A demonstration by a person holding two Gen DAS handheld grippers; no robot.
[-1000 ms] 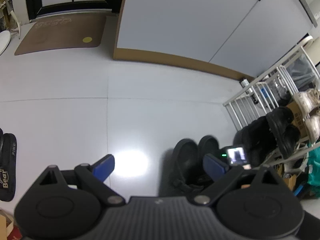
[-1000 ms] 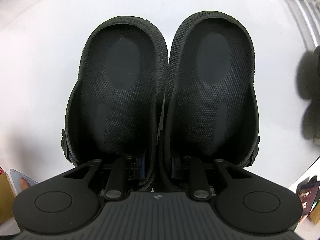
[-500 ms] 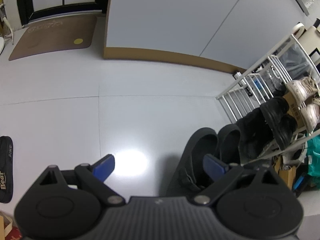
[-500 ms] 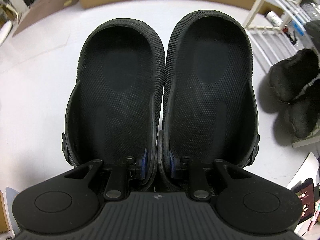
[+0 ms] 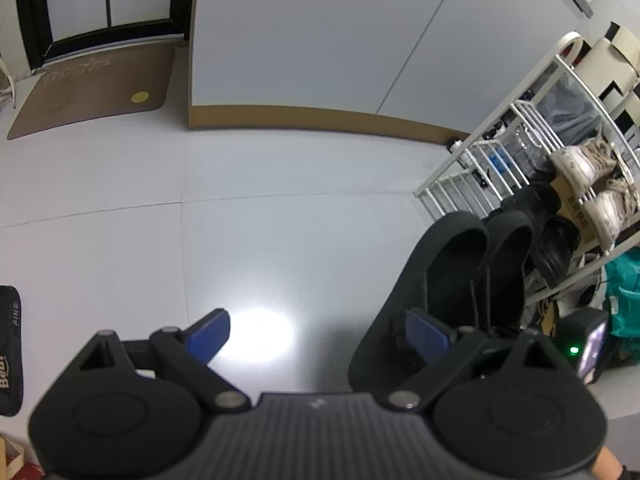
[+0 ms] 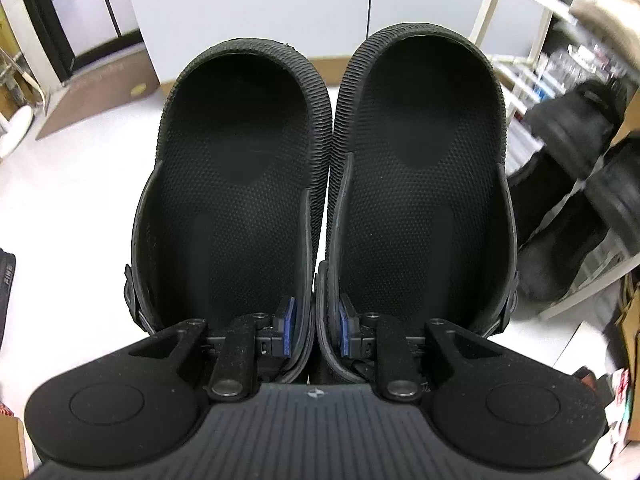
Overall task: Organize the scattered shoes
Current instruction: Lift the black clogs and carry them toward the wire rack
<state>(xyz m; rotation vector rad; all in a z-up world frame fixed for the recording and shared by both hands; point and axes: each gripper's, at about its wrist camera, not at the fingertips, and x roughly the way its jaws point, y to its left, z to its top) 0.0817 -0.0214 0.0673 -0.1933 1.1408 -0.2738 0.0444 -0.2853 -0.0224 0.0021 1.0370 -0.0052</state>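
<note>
Clogs (image 6: 320, 184) higher, likelier nearer rack (image 5: 532, 160)

Black clogs (image 6: 320, 184) look matt, rubbery, with pebbled insoles and ribbed rims; the pale floor (image 5: 256, 240) is smooth and glossy.

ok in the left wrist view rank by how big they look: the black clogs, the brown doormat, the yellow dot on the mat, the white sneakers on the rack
1. black clogs, though they are closest to the camera, which inflates them
2. brown doormat, lying farther off
3. white sneakers on the rack
4. yellow dot, clearly smallest
</note>
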